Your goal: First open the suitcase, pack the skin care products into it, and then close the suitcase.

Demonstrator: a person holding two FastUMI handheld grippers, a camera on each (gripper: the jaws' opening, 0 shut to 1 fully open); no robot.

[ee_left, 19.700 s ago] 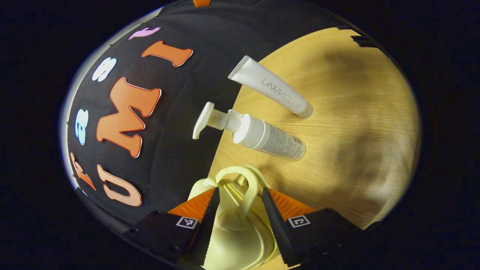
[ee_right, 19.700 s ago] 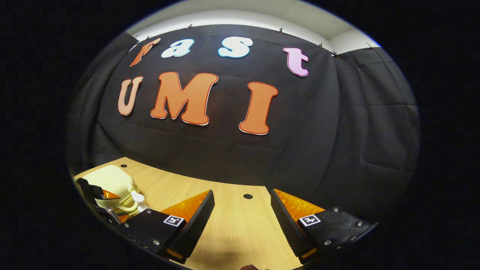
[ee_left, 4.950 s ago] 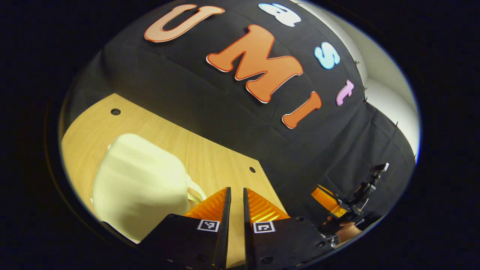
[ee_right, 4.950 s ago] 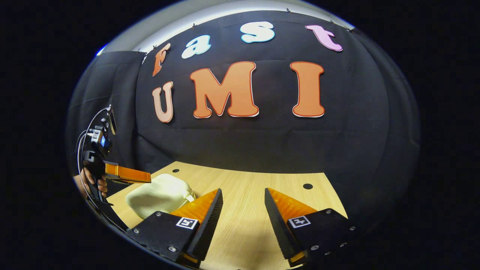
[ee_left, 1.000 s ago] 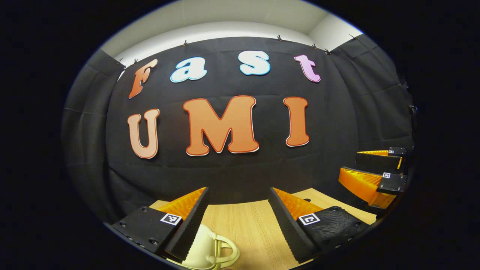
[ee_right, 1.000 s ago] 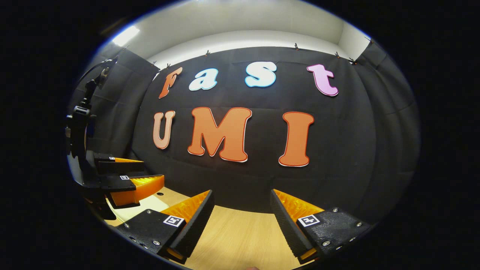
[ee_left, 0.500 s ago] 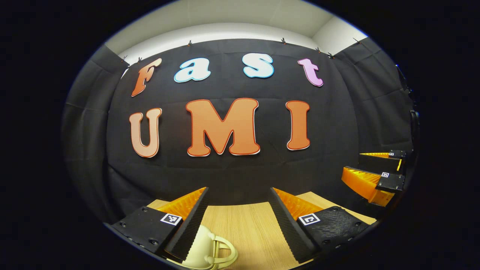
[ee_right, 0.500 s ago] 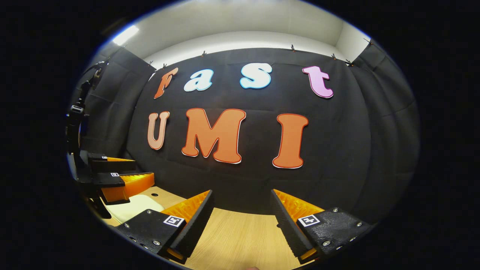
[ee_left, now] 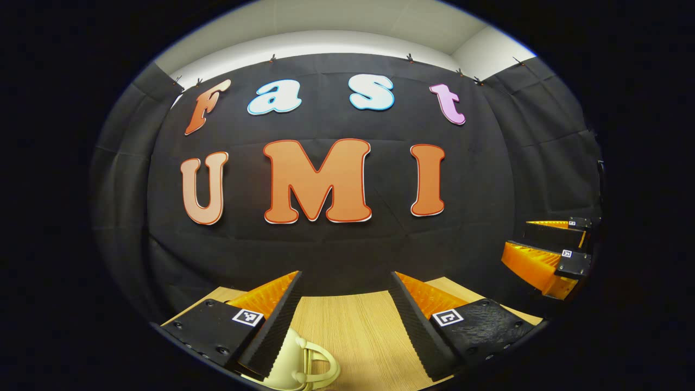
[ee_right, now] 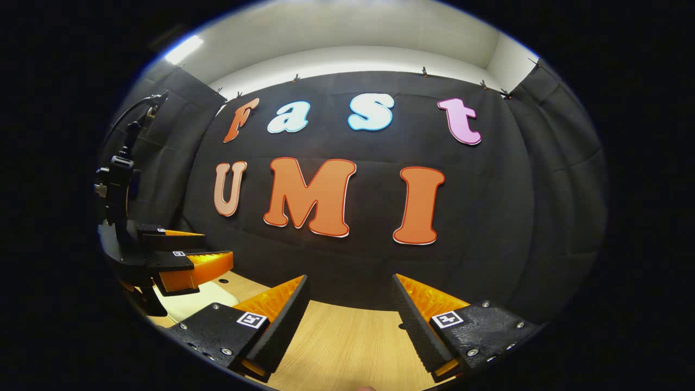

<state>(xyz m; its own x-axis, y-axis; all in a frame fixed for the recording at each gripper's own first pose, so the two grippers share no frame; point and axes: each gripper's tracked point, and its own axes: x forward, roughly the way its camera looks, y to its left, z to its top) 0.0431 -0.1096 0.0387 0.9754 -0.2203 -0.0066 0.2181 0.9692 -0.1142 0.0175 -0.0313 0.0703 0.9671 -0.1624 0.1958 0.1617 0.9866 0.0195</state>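
Left gripper view first: my left gripper [ee_left: 345, 285] points level at the booth's black cloth wall [ee_left: 336, 244], its two fingers spread wide apart with nothing between them but bare wooden table [ee_left: 353, 331]. Just below and beside my near-side finger on the left I see the pale yellow suitcase [ee_left: 293, 366], lying on the table with its looped handle [ee_left: 320, 364] toward the gap; the finger's edge overlaps it in the picture, and I cannot tell whether they touch. Off to my right, at the rim, the right gripper [ee_left: 543, 247] shows side-on, its fingers stacked one above the other and parted. Right gripper view next: my right gripper [ee_right: 350, 293] also faces the wall, held above the table with its fingers well apart and empty. To its left, farther off, the left gripper [ee_right: 209, 247] hangs with its camera mount [ee_right: 119, 184] rising above it, fingers parted. Under that gripper, a strip of the cream suitcase [ee_right: 193, 301] lies on the table, partly hidden behind my own left-hand finger [ee_right: 277, 312].
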